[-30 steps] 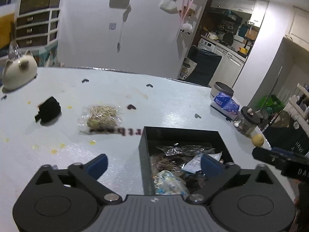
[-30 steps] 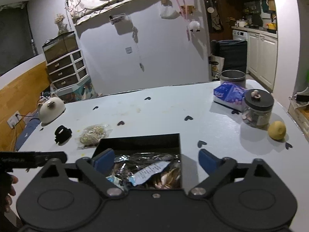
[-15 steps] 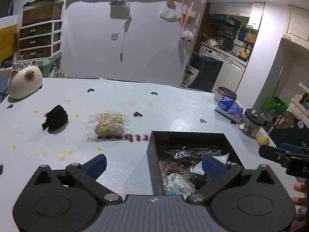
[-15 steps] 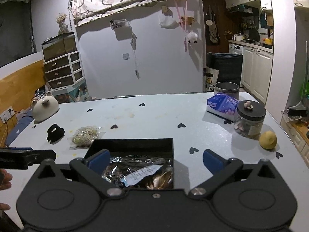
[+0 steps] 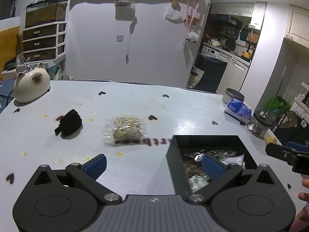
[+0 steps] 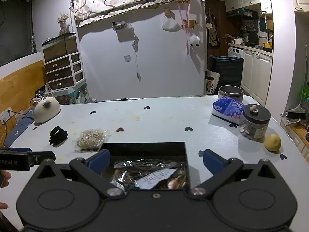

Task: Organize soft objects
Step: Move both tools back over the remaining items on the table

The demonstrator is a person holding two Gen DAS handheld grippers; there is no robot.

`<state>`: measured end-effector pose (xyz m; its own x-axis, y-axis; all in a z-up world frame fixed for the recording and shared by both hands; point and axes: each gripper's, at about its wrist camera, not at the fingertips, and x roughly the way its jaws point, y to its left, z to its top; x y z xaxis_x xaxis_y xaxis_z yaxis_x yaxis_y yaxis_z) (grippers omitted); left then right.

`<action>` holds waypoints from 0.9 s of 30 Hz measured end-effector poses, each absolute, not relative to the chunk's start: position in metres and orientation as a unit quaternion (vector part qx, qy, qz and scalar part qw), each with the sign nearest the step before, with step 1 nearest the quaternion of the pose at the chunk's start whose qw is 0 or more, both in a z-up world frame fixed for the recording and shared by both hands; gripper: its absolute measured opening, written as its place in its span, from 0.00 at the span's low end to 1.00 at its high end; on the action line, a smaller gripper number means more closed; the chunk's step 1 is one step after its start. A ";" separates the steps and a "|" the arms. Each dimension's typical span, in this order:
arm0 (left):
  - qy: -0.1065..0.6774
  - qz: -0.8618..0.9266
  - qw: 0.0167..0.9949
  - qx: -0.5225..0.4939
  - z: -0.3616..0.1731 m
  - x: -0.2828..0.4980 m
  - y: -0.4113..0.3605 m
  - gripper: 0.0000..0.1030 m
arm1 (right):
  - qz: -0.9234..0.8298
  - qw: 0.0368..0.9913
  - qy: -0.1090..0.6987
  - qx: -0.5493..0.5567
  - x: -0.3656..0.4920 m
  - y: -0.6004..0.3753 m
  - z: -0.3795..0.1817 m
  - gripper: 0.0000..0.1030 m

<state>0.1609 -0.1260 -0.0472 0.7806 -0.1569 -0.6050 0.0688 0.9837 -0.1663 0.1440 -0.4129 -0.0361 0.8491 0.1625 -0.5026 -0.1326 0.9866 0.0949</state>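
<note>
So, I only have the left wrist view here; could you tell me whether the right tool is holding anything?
Observer: No, the right tool is open and empty, pointed over the black box.
Operator: Thanks. Is the black item beside the noodle bag a solid lump?
Observer: It seems not; the black item looks like a looped band with a gap through it.
Operator: And the yellow sliver past the jar?
Observer: A whole round yellow object, perhaps fruit, just right of the jar.

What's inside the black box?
The black box holds crinkly clear packets and a white paper slip. Whatever lies beneath them is covered.
</note>
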 end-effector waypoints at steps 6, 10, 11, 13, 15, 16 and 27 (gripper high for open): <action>0.325 -0.062 0.942 -0.061 -0.043 0.171 -0.093 1.00 | 0.062 0.962 0.264 0.034 0.148 -0.384 -0.033 1.00; 0.324 -0.063 0.942 -0.061 -0.042 0.177 -0.068 1.00 | 0.057 0.962 0.266 0.036 0.153 -0.362 -0.032 1.00; 0.325 -0.062 0.942 -0.061 -0.042 0.179 -0.062 1.00 | 0.057 0.962 0.266 0.036 0.155 -0.355 -0.032 1.00; 0.325 -0.061 0.942 -0.061 -0.042 0.182 -0.049 1.00 | 0.058 0.961 0.268 0.035 0.157 -0.344 -0.032 1.00; 0.326 -0.059 0.942 -0.061 -0.043 0.185 -0.037 1.00 | 0.059 0.960 0.270 0.036 0.160 -0.332 -0.034 1.00; 0.327 -0.058 0.941 -0.060 -0.043 0.187 -0.032 1.00 | 0.059 0.960 0.271 0.036 0.161 -0.326 -0.034 1.00; 0.337 -0.064 0.938 -0.043 -0.056 0.213 0.021 1.00 | 0.059 0.958 0.275 0.049 0.182 -0.269 -0.041 1.00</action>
<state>0.2128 0.0208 -0.0560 0.7648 -0.1485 -0.6269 0.0912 0.9882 -0.1228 0.1822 -0.2694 -0.0407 0.8419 0.1405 -0.5211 -0.0866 0.9882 0.1265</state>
